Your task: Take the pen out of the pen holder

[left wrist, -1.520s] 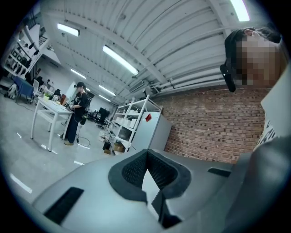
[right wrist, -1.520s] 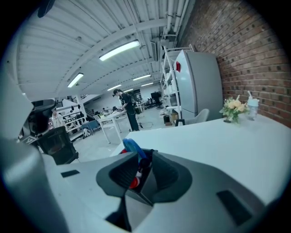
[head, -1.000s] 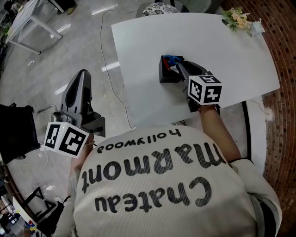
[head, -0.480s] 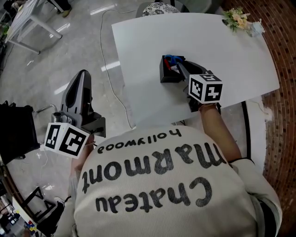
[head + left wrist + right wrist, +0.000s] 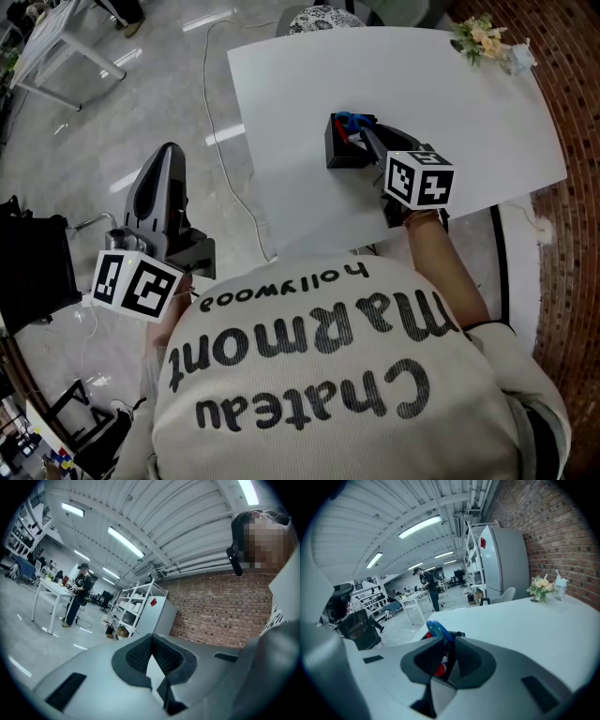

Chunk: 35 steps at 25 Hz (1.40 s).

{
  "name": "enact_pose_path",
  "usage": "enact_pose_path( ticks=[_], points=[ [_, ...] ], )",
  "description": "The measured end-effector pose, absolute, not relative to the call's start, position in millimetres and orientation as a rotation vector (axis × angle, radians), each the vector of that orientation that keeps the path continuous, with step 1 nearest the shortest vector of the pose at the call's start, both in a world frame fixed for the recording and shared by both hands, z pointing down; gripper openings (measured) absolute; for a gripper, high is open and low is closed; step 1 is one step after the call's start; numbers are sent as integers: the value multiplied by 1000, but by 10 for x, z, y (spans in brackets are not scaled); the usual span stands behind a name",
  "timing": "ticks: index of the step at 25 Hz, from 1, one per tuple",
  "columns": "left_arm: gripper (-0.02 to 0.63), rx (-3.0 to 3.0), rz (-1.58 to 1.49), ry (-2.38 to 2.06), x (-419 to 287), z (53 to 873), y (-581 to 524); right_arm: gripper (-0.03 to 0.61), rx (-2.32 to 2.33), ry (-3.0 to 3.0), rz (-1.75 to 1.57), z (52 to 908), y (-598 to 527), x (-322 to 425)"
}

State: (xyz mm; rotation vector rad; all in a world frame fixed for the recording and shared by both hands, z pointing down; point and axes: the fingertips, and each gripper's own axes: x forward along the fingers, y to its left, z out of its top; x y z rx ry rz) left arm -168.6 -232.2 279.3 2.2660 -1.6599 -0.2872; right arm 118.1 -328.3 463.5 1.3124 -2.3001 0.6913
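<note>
Crowding the pen (image 5: pixel 445 657): blue loop (image 5: pixel 436 628)

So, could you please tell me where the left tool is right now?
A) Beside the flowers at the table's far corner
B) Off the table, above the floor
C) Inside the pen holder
B: the head view shows the left tool held beside the white table, over the grey floor. Only the right tool is at the pen holder, with a pen between its jaws.

Open lab hall: brick wall (image 5: pixel 211 616), ceiling strip lights (image 5: pixel 125 542), shelving racks (image 5: pixel 133 604), white worktables (image 5: pixel 51 588).
</note>
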Motion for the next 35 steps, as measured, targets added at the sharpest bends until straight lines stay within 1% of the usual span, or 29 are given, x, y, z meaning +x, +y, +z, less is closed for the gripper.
enact_pose_path(
  ticks=[6,12,35],
  points=[
    [2,2259,-286,-1664,-1716,2810,-2326,74,1320,-2302,723,4632,-3285,1183],
    [2,2262,-288,-1651,-1704,2829,-2344,74,1342,-2285,661,4595,-3286,1191],
    [2,2270,-295,-1623,-1727,2835,-2308,72,1399,-2293,624,4403,-3263,1239]
  ],
)
